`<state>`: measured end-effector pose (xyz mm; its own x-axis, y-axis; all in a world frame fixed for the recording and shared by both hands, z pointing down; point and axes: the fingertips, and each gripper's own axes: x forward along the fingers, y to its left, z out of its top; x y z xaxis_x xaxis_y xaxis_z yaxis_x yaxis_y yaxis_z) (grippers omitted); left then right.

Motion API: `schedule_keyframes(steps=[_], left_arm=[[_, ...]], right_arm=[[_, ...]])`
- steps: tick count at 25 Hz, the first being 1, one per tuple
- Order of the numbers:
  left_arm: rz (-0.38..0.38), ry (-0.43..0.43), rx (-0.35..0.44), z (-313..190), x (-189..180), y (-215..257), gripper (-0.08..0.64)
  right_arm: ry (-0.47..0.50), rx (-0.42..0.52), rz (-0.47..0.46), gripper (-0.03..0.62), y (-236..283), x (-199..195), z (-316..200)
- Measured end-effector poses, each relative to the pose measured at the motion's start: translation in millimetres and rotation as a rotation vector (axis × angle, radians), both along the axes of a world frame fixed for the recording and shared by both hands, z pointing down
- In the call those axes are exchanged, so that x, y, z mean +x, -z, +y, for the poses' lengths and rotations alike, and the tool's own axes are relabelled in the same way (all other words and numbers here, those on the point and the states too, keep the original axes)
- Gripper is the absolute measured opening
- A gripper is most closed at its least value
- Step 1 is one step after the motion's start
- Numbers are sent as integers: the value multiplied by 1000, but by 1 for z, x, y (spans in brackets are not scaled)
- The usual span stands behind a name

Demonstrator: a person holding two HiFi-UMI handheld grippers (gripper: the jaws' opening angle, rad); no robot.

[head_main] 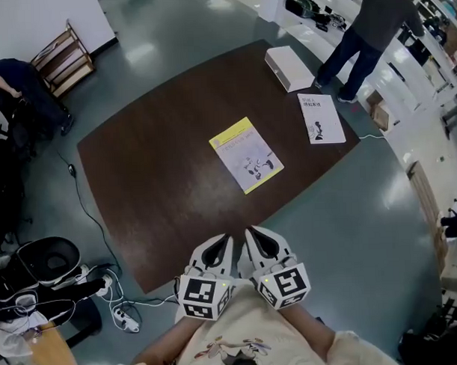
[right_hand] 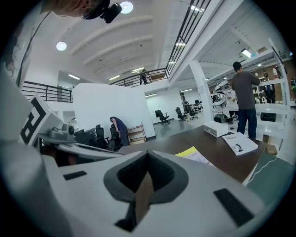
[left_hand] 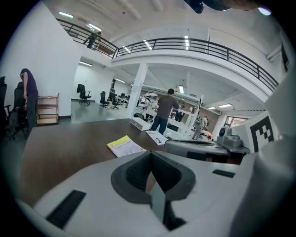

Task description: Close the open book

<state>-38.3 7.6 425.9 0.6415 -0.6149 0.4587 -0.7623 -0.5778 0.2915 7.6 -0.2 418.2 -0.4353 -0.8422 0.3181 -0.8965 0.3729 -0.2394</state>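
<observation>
**Table** (head_main: 153,180): dark brown wood top with rounded corners, on a grey glossy floor.

**Yellow book** (head_main: 246,155): 1, lying flat near the middle of the table, closed, with its yellow and white cover facing up. It sits at an angle to the table edges, and neither tong touches it. It also shows in the left gripper view (left_hand: 125,146) and the right gripper view (right_hand: 194,155), well ahead of the jaws.

**White book** (head_main: 320,118): 1, closed and flat near the table's far right edge, well apart from the yellow book.

**White box** (head_main: 288,67): 1, at the far end of the table.

**Left gripper** (head_main: 223,242): over the near table edge, close to the person's body. Its jaws are clenched together with nothing between them.

**Right gripper** (head_main: 251,237): just beside the left gripper, with the tips close together. Its jaws are clenched too and empty.

**Standing person** (head_main: 365,31): beyond the far right corner of the table, beside white benches.

**Power strip** (head_main: 127,318): on the floor at the left, with cables.
</observation>
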Motion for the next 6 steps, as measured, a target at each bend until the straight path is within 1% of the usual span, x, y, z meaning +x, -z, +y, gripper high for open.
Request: schedule_keyframes(steps=[6], left_arm=[[0, -29, -10, 7, -1, 0, 6]], right_arm=[[-8, -6, -2, 5, -1, -8, 9]])
